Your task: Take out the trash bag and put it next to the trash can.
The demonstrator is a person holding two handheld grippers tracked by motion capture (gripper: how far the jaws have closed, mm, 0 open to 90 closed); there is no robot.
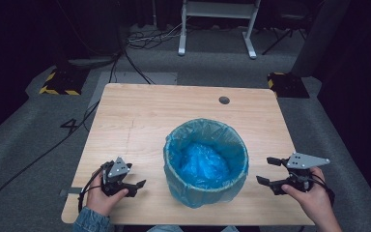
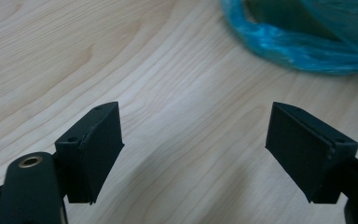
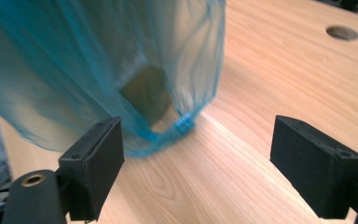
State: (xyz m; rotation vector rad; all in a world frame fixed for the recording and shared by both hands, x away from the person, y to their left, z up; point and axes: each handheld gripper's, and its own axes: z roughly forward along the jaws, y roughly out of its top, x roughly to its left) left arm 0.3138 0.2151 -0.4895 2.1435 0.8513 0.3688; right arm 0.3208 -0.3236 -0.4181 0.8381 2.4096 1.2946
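Observation:
A round bin lined with a blue plastic bag (image 1: 206, 162) stands on the wooden table (image 1: 140, 111), a little right of centre near the front. The bag's edge drapes over the rim and down the outside. My left gripper (image 1: 137, 186) rests low at the front left, held in a hand, its jaws open and pointing toward the bin. In the left gripper view the jaws stand wide over bare wood, with the blue bag (image 2: 303, 42) at the top right. My right gripper (image 1: 269, 170) is open beside the bin's right side. The hanging bag (image 3: 98, 70) lies just beyond its left jaw.
A round hole (image 1: 224, 100) sits in the table near the back right. Cables run over the grey floor at the left. Yellow-and-black weights (image 1: 60, 82) stand at both back corners, and a white frame (image 1: 217, 24) stands behind the table.

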